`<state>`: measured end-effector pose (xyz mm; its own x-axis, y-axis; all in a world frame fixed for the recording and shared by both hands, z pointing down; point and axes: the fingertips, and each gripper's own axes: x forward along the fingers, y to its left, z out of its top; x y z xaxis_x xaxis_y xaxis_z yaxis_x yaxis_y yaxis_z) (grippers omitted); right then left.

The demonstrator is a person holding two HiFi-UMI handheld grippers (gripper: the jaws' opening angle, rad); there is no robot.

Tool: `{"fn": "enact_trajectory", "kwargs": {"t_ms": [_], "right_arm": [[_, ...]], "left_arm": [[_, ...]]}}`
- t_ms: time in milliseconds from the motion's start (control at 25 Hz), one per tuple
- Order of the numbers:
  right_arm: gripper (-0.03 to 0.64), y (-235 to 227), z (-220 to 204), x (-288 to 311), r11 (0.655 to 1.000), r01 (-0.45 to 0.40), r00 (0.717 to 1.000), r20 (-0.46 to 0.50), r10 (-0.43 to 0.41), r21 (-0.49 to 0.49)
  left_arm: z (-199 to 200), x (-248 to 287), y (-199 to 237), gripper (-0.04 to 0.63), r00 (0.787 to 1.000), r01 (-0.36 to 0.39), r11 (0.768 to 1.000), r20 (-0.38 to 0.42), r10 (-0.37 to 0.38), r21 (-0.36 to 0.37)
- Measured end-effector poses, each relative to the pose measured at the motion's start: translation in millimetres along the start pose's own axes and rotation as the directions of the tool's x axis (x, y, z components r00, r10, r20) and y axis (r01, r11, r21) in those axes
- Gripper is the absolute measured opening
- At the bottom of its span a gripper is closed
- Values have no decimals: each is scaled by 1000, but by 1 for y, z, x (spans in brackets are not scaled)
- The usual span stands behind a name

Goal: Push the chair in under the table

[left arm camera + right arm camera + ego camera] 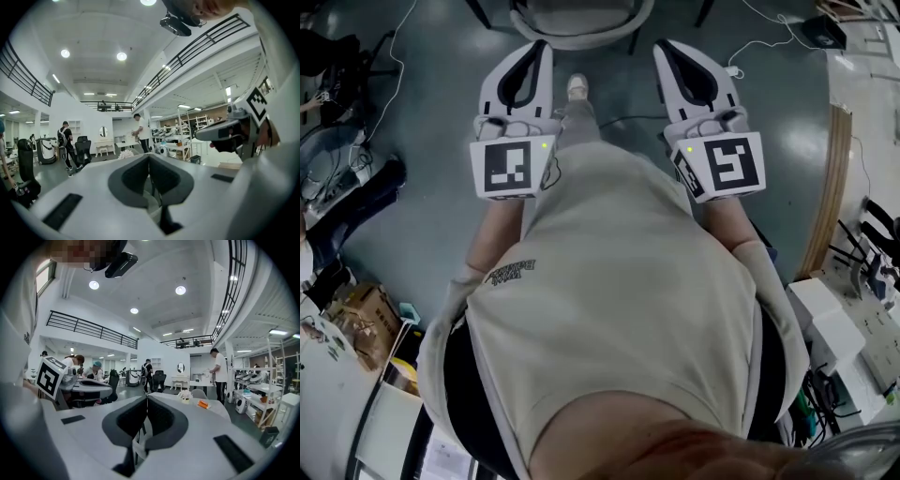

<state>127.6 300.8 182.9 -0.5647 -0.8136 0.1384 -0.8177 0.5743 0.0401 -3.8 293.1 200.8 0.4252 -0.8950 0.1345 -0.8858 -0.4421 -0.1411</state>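
Both grippers are shut and hold nothing: in each gripper view the jaws meet in a thin line, with only the room beyond. In the head view my left gripper and right gripper reach forward side by side, one on each side of my shoe. Their tips are right at the chair, but I cannot tell whether they touch it.

The chair sits at the top edge of that view, showing only its curved pale back rim and bits of thin dark legs. The table, white-topped, lies ahead over the right jaws.

I judge the chair light and stiff, a thin shell that should slide over the smooth floor with little force. Clamping seems needless. Closed tips pressed on the rim, one each side of its middle, should keep it straight.

The rim looks rounded and slick, so a tip could skid off sideways or over the top. Uneven pressure would swing the chair, and a high push may tip it if a leg catches.
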Motion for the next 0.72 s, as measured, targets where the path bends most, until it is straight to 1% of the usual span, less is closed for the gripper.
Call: {"fn": "enact_trajectory", "kwargs": {"t_ms": [120, 200, 320, 480, 720], "right_arm": [[9, -8, 1, 25, 1000, -3, 1000, -16, 3, 7], [9, -12, 2, 46, 1000, -4, 1000, -23, 5, 10], [9, -20, -2, 79, 1000, -8, 999, -47, 9, 24], [9, -29, -5, 125, 999, -11, 996, -85, 14, 33], [9, -30, -7, 192, 999, -10, 992, -126, 14, 32]], "left_arm": [[-5, 17, 19, 10, 999, -17, 1000, -38, 17, 9], [-8, 32, 34, 11, 998, -26, 1000, -52, 25, -9], [-11, 56, 54, 10, 998, -16, 1000, -58, 15, -20], [-19, 86, 87, 10, 995, -21, 999, -103, 16, -42], [-37, 128, 136, 11, 991, 36, 999, -130, -40, -36]]}}
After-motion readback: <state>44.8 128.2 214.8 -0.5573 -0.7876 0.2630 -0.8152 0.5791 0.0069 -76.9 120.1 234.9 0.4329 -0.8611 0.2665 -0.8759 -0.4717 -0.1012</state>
